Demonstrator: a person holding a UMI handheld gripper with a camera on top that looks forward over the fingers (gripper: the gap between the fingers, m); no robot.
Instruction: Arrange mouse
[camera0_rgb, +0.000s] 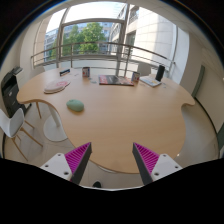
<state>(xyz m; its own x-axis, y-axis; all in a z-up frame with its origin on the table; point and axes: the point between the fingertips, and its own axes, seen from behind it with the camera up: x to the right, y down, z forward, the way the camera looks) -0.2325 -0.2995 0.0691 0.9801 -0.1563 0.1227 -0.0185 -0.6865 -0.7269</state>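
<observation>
A small pale green mouse (75, 104) lies on the round wooden table (120, 120), left of the middle and well beyond my fingers. My gripper (112, 160) is open and empty, its two magenta pads (78, 157) spread wide over the table's near edge. Nothing stands between the fingers.
At the table's far side lie a book or mat (117, 80), a dark cup (86, 72), a black upright object (159, 73) with papers (150, 82), and a flat pale object (56, 87) at the left. White chairs (12, 122) stand at the left. Windows and a railing lie behind.
</observation>
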